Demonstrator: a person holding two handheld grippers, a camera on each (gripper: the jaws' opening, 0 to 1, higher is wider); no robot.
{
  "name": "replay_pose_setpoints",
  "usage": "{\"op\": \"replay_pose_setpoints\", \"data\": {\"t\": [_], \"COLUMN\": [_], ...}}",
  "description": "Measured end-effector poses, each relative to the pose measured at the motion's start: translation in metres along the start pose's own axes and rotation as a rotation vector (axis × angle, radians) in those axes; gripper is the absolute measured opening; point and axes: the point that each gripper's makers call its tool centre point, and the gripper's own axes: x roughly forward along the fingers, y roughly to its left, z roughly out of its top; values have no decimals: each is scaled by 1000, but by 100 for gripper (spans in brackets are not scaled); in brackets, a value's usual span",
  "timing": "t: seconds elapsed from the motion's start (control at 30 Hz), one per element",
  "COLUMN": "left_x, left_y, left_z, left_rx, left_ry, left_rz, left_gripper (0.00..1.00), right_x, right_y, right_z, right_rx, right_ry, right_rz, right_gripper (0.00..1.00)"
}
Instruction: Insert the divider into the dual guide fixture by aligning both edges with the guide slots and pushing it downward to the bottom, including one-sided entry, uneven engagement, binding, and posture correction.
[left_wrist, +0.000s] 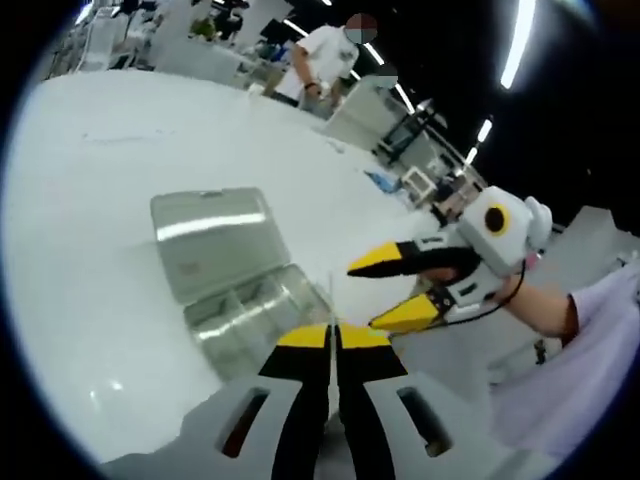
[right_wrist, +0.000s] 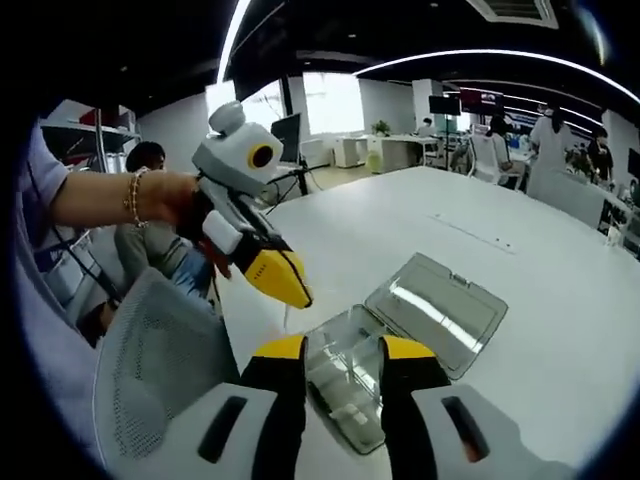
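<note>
Low in the left gripper view, the left tool (left_wrist: 334, 337) has its yellow-tipped jaws pressed close together, and a very thin clear sheet, seemingly the divider (left_wrist: 331, 295), rises edge-on from between the tips; it is too faint to say for certain that it is gripped. Just past the tips, left of centre, sits the clear plastic box (left_wrist: 240, 300) that serves as the guide fixture, its hinged lid (left_wrist: 213, 240) thrown back toward the upper left on the white tabletop (left_wrist: 90, 220). From the right of that frame the right tool (left_wrist: 388, 290) reaches in, jaws spread wide, with nothing between them.

At the bottom of the right gripper view, the right tool (right_wrist: 343, 350) shows the same wide gap, and the box (right_wrist: 345, 385) lies between and beyond its tips, lid (right_wrist: 437, 310) open toward the right. The left tool (right_wrist: 292, 293) comes down from the upper left, held by a hand (right_wrist: 180, 205) with a bracelet, its tip hovering just above the box's near left edge. People stand by desks in the background.
</note>
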Motion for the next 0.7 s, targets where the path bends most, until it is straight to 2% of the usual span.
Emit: {"op": "replay_pose_setpoints", "data": {"t": [0.1,0.27,0.33,0.53,0.6,0.67,0.7], "left_x": [1,5,8,13,13,13,14], "left_y": [-1,-10,-17,-42,-49,-51,-50], "left_z": [-5,-13,-16,-19,-21,-22,-22], "left_rx": [90,218,271,379,395,428,446], "left_ry": [35,90,104,139,155,168,176], "left_rz": [-5,-27,-55,-149,-183,-187,-184], "left_gripper": [0,0,0,0,0,0,0], "right_x": [-2,-2,-3,-7,-11,-14,-16], "right_y": [0,7,10,20,31,32,33], "right_z": [0,5,8,5,8,7,4], "right_rx": [-60,-102,-114,-200,-172,-184,-223], "right_ry": [25,39,45,102,96,107,133], "right_rz": [23,81,111,203,277,291,303], "right_gripper": [21,20,19,14,12,10,9]}}
